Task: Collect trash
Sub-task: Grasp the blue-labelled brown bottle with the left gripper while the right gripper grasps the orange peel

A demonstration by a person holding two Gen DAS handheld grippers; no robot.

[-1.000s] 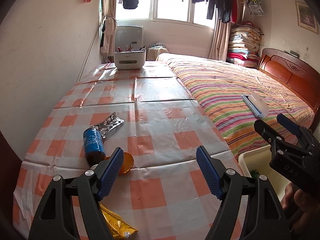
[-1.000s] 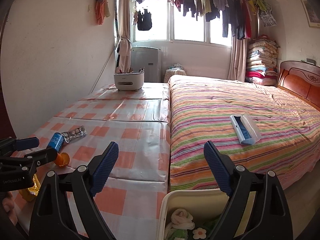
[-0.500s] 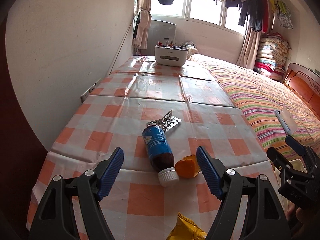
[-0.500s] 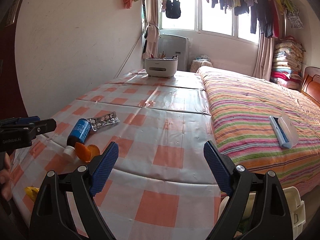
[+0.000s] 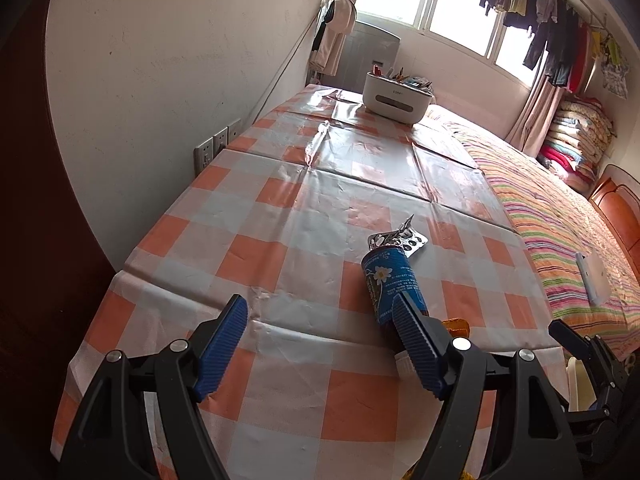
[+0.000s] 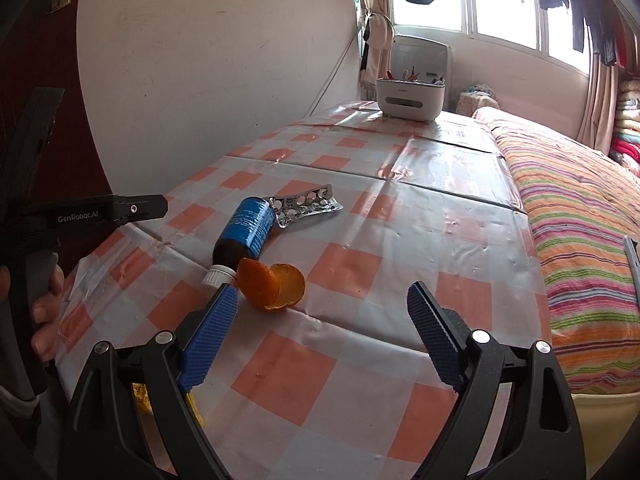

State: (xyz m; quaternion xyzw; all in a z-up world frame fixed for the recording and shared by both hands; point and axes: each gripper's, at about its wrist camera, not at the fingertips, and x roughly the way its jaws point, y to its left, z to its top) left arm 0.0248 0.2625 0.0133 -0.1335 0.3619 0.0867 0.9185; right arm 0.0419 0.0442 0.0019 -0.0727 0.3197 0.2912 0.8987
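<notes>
A brown bottle (image 6: pixel 246 230) with a blue label and white cap lies on its side on the checked tablecloth (image 6: pixel 400 240). A silver blister pack (image 6: pixel 306 208) touches its base, and a curled orange peel (image 6: pixel 272 284) sits by its cap. A yellow wrapper (image 6: pixel 144 394) shows behind my right gripper's left finger. My right gripper (image 6: pixel 323 290) is open above the table's near part, with the peel just ahead of its left finger. My left gripper (image 5: pixel 318 304) is open over bare cloth, and its right finger covers the neck of the bottle (image 5: pixel 390 280). Nothing is between either pair of fingers.
A white organiser box (image 6: pixel 410 98) stands at the table's far end under the window. The bed with a striped blanket (image 6: pixel 580 208) runs along the table's right side. A cream bin (image 6: pixel 600 420) is at the lower right. Wall sockets (image 5: pixel 216 144) are on the left wall.
Both views have swung left, from the bed and bin onto the table. The bottle, peel and blister pack now sit closer and larger. Both grippers kept the same opening.
</notes>
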